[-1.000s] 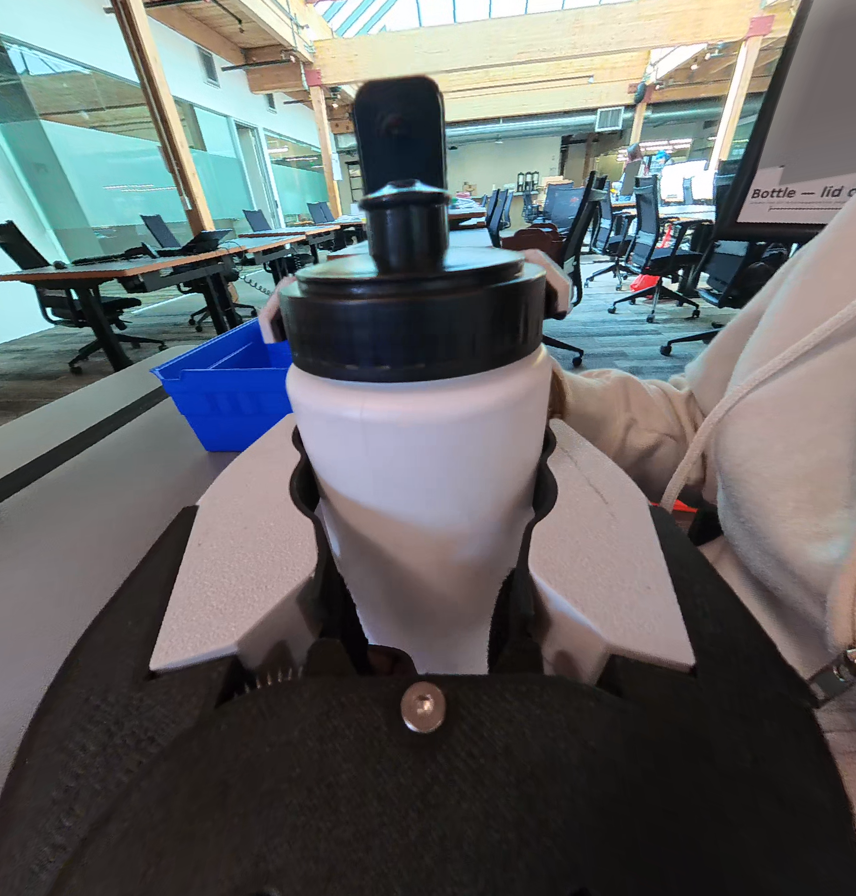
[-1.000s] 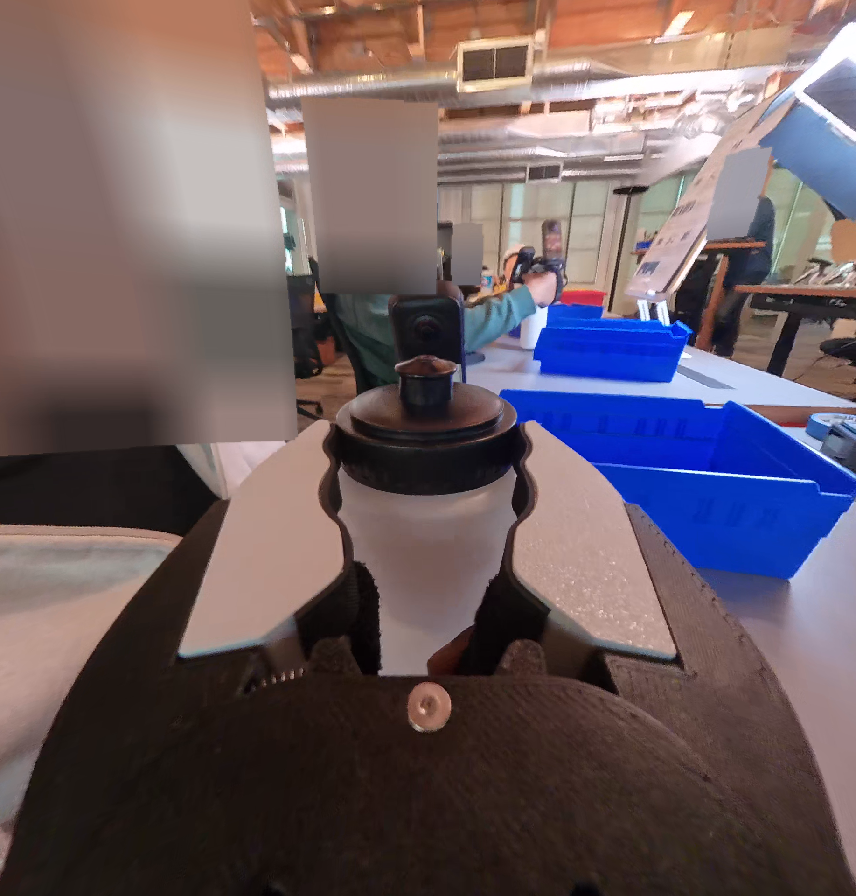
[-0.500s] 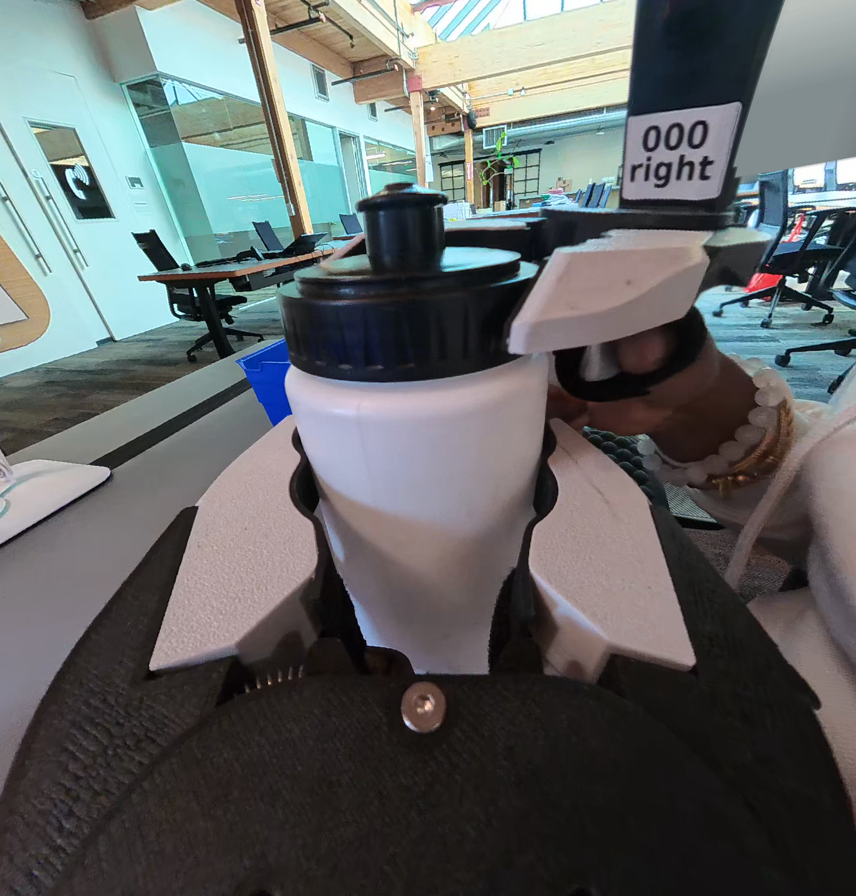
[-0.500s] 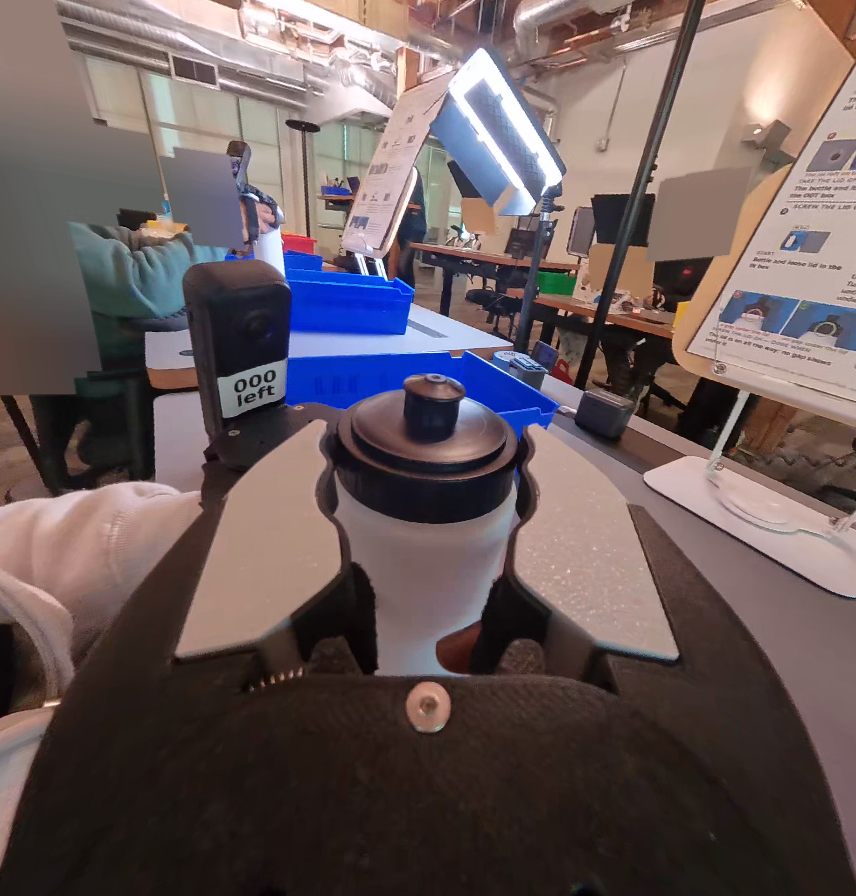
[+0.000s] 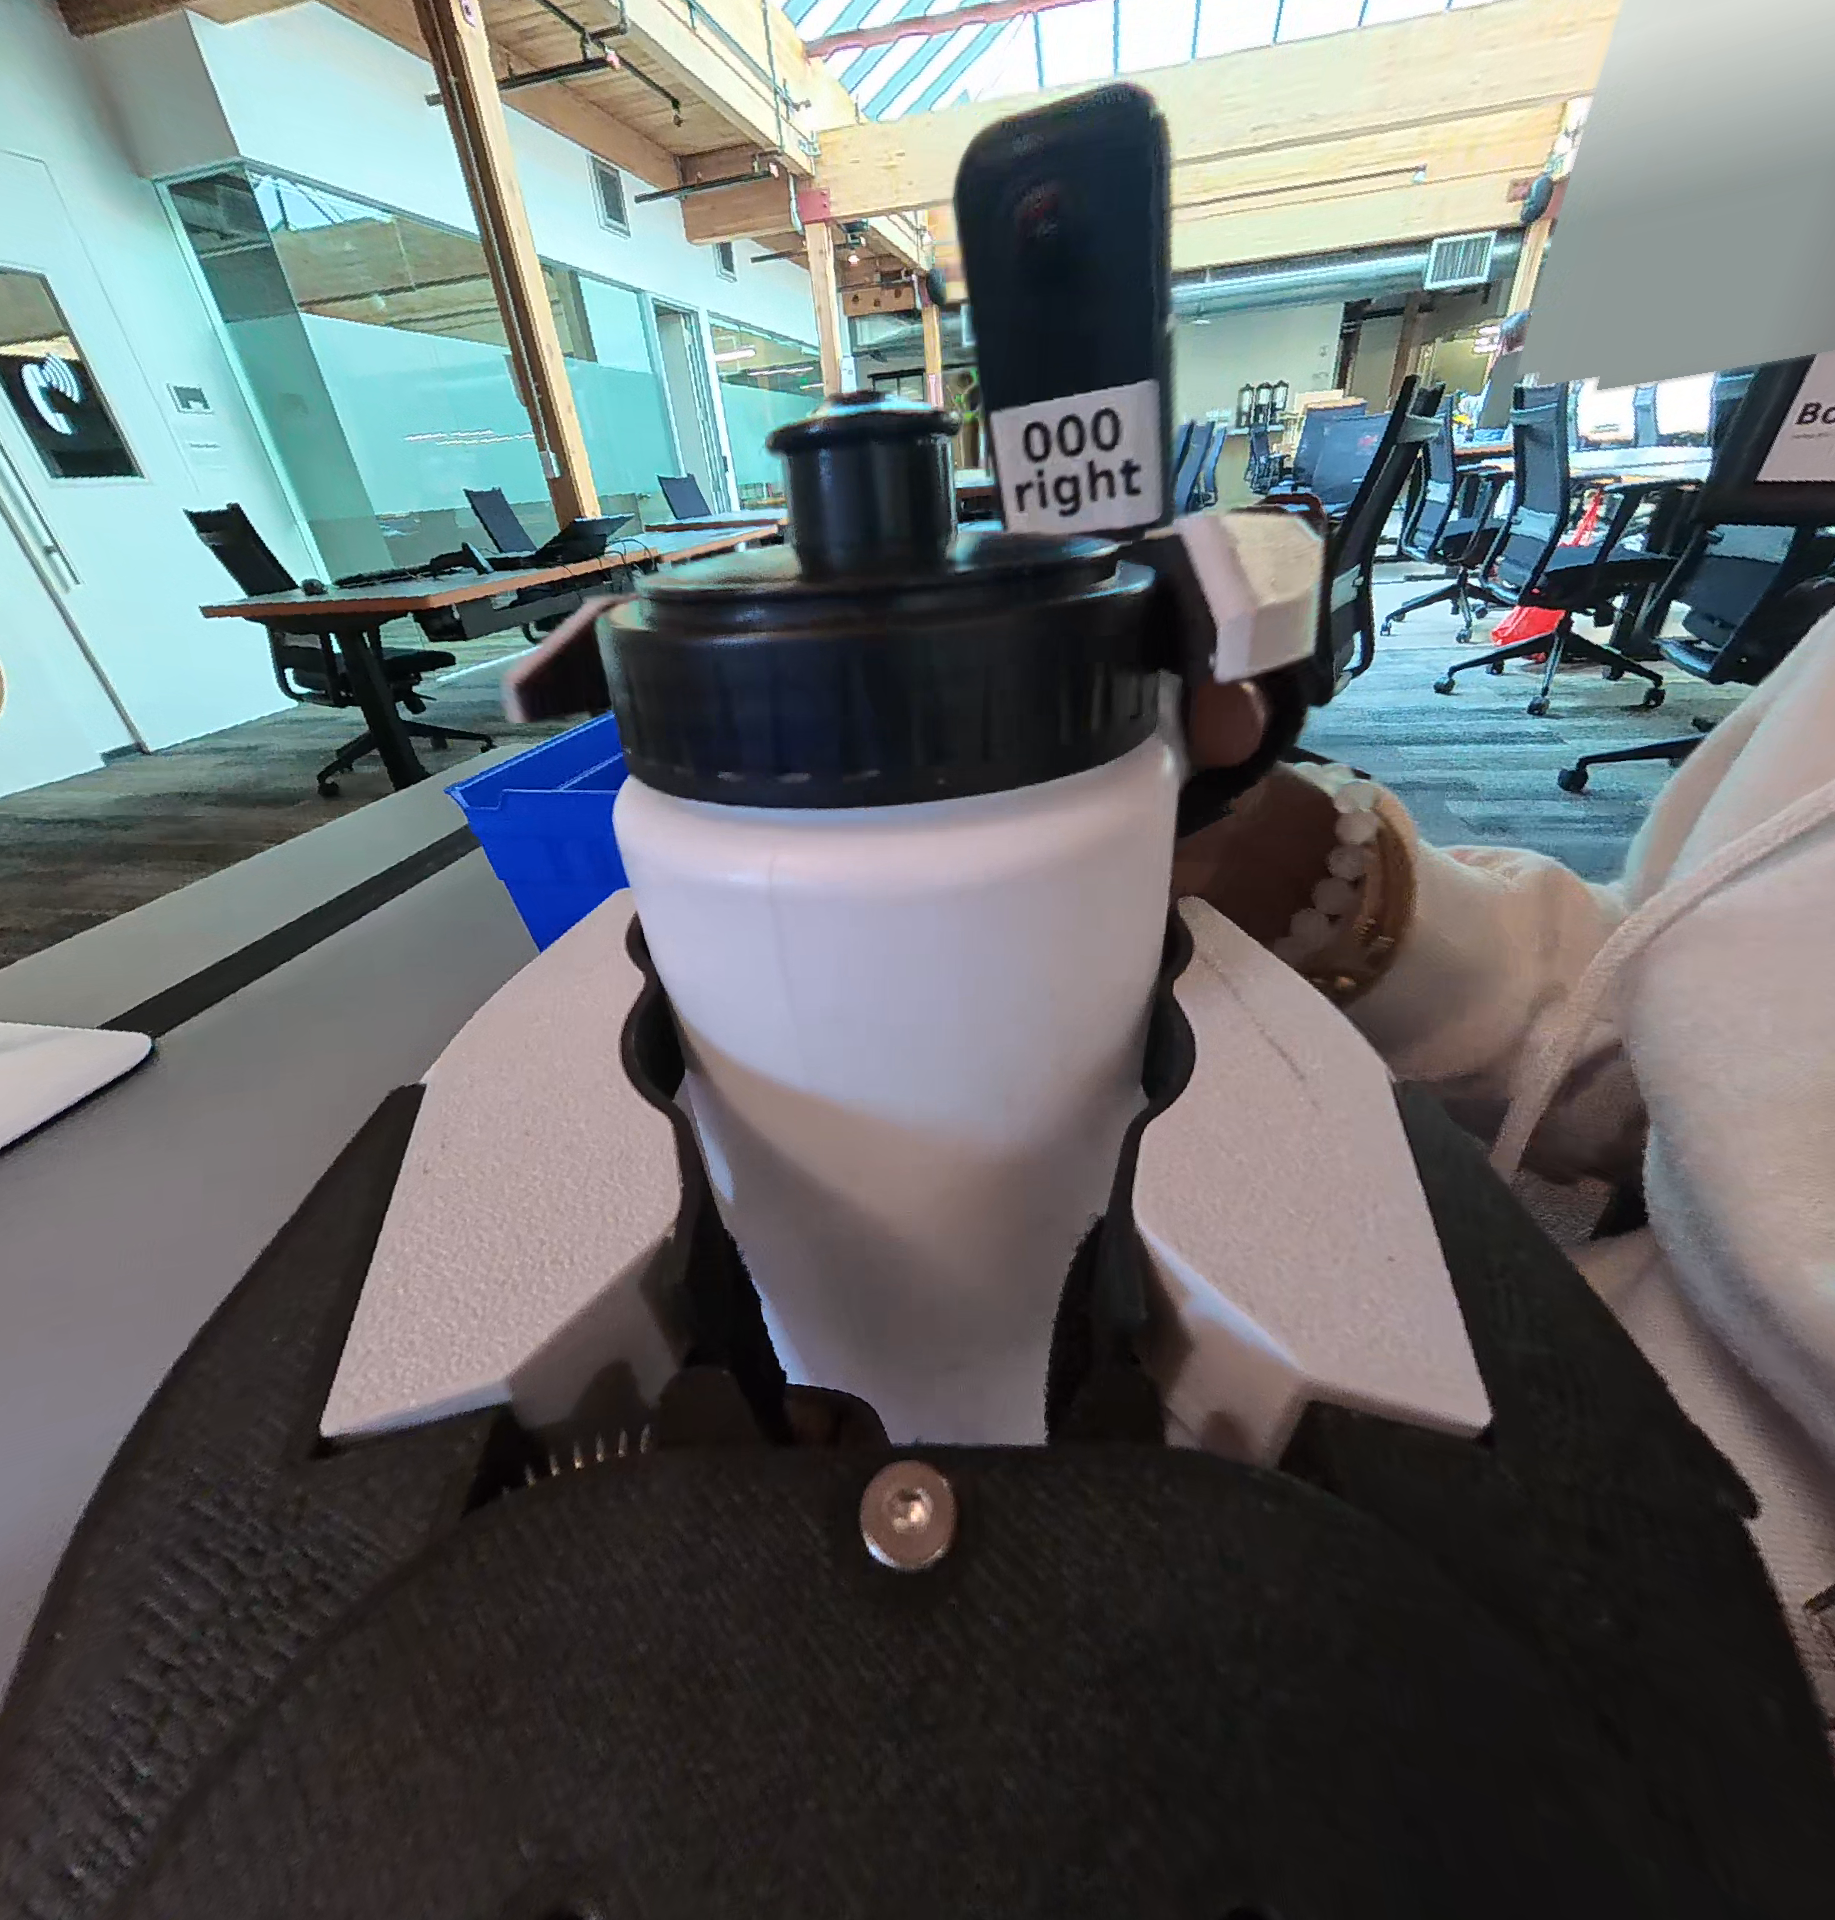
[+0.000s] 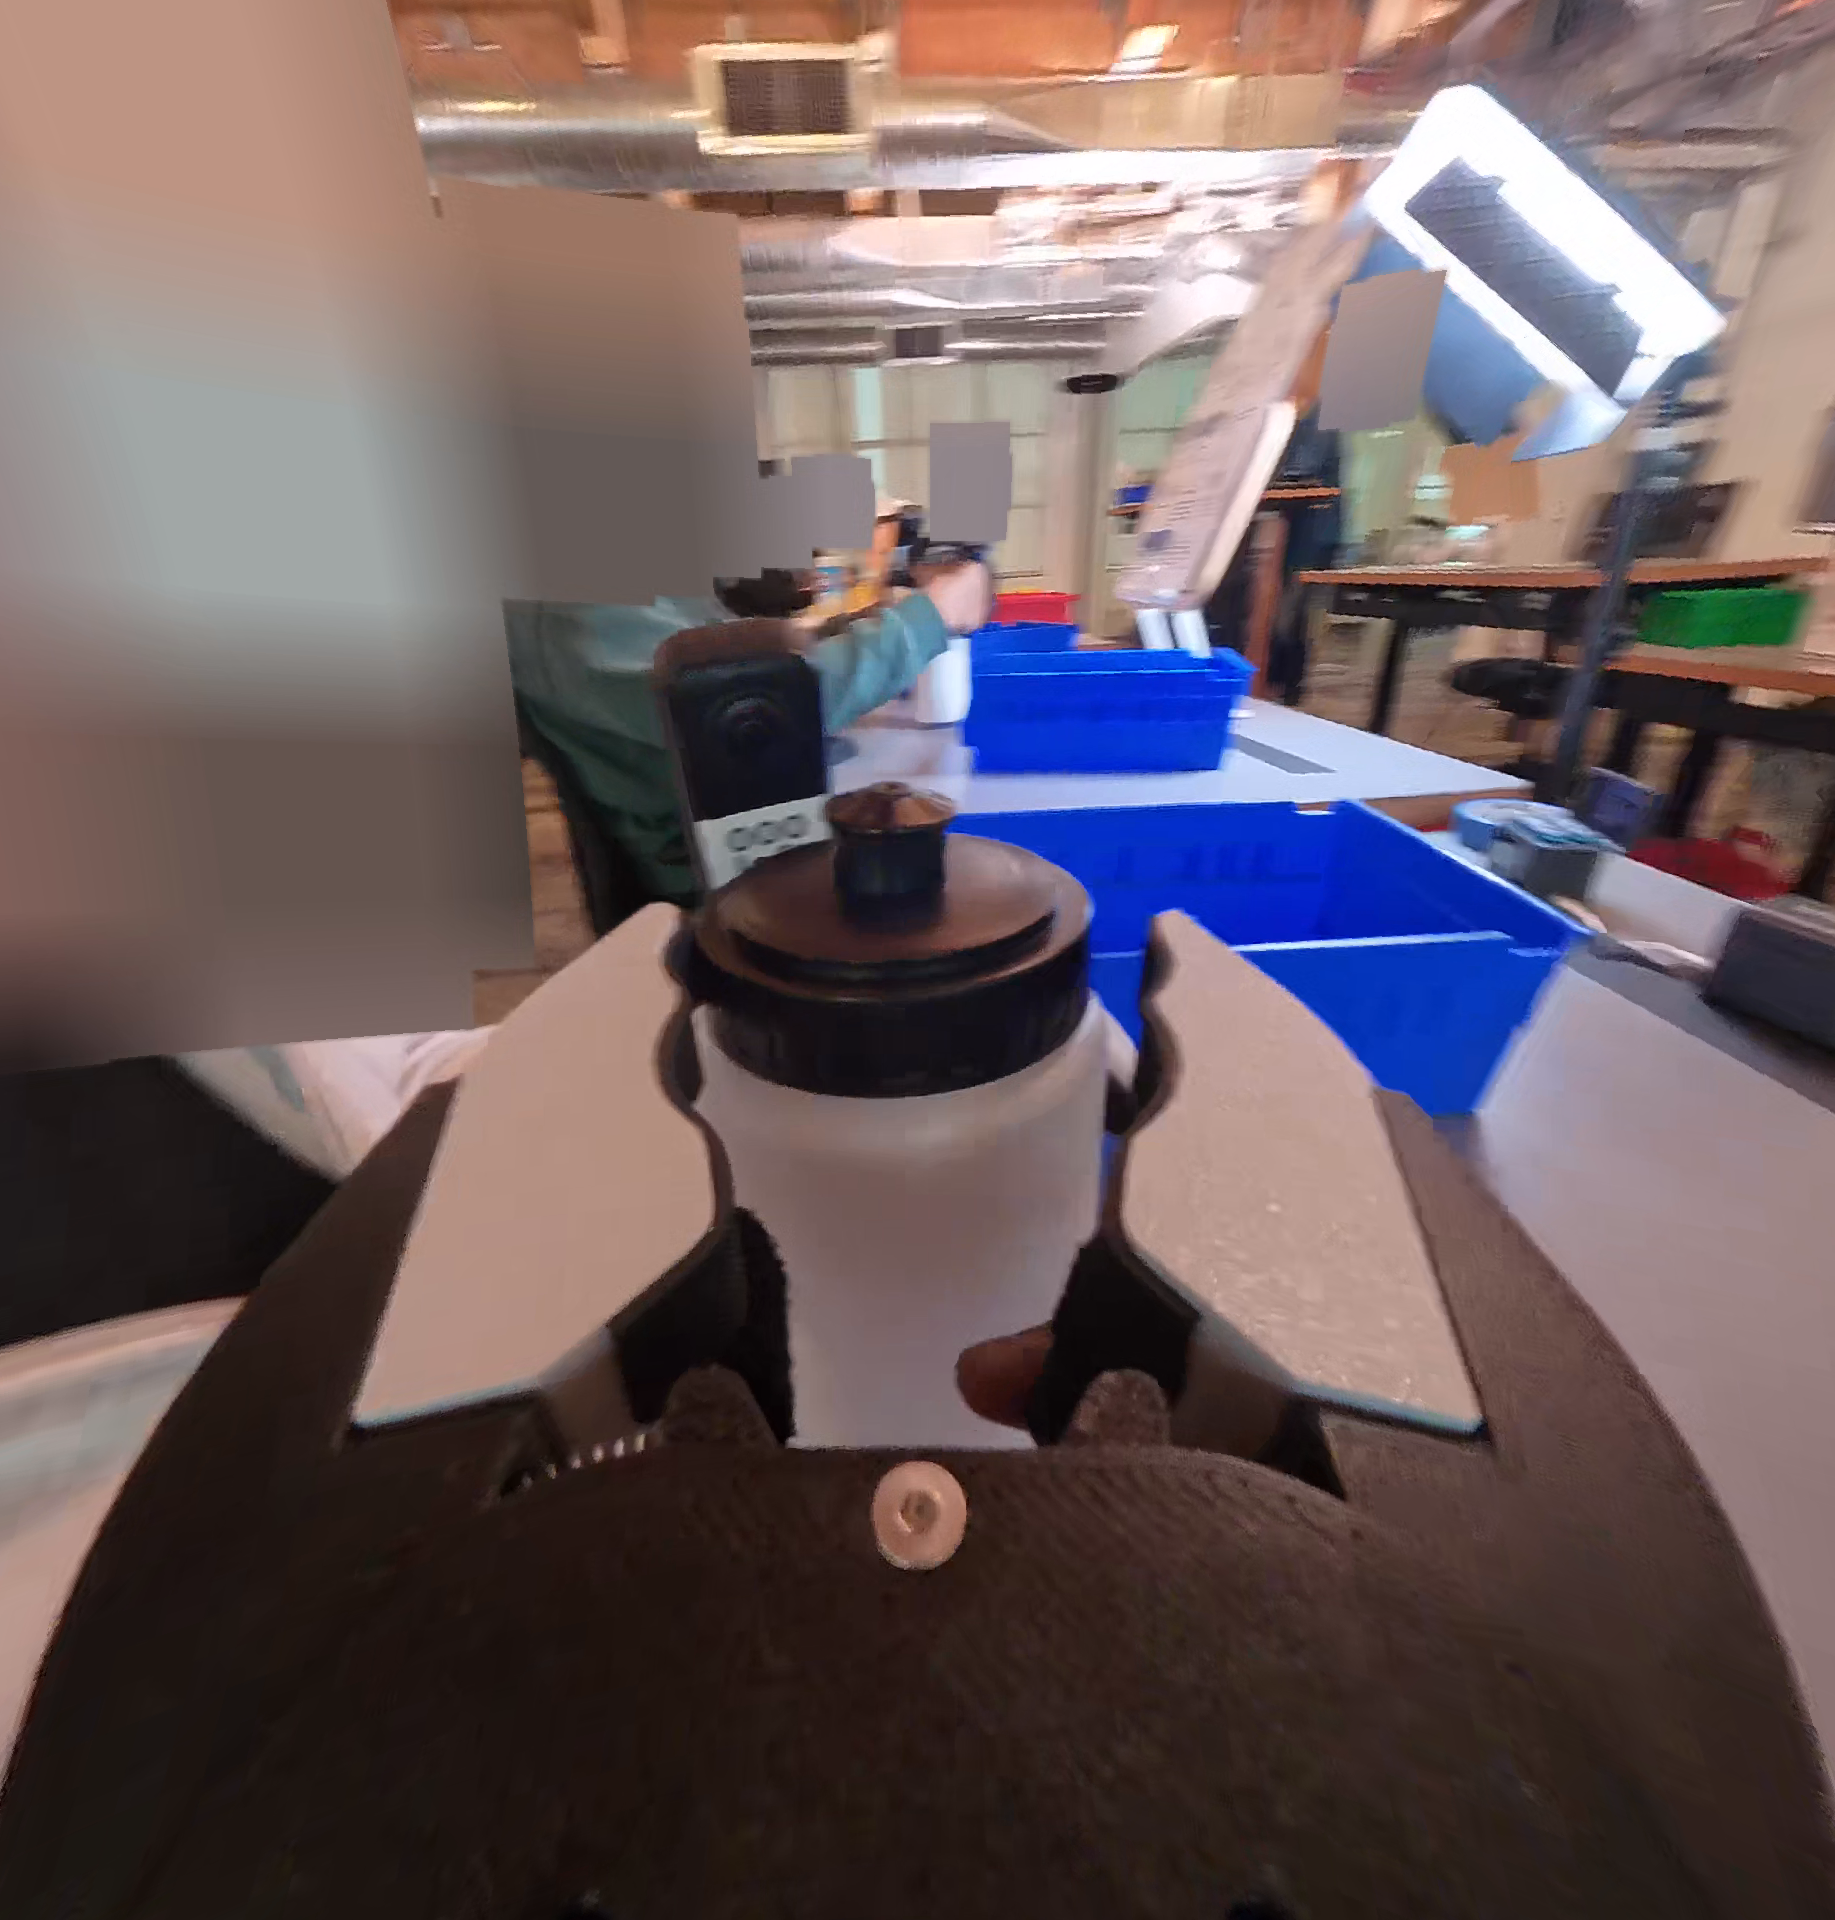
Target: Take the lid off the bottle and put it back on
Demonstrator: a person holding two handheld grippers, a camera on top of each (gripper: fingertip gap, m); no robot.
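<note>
A white bottle (image 5: 892, 987) with a black screw lid (image 5: 882, 686) and a pull spout stands upright between my two grippers. My left gripper (image 5: 902, 925) is shut on the bottle's white body below the lid. My right gripper (image 5: 892, 644) reaches in from the far side at lid height, one finger on each side of the lid. In the right wrist view the right gripper (image 6: 908, 935) straddles the lid (image 6: 892, 997). A narrow gap shows between the lid and the right-hand finger, so the jaws stand loosely open. The bottle (image 6: 902, 1195) shows below them.
A grey table (image 5: 165, 1195) lies below. A blue bin (image 6: 1360, 935) stands just behind the bottle and also shows in the left wrist view (image 5: 539, 831). A white stand base (image 5: 30, 1081) lies at left. A cream sleeve (image 5: 1671, 987) fills the right. Another person works at a far table (image 6: 1308, 758). My right fingertips sit around 6 cm from my left ones.
The right gripper swung around the lid one way, then back to about where it started. Its jaws, tight on the lid before, now stand slightly wider. The left gripper kept hold of the bottle.
</note>
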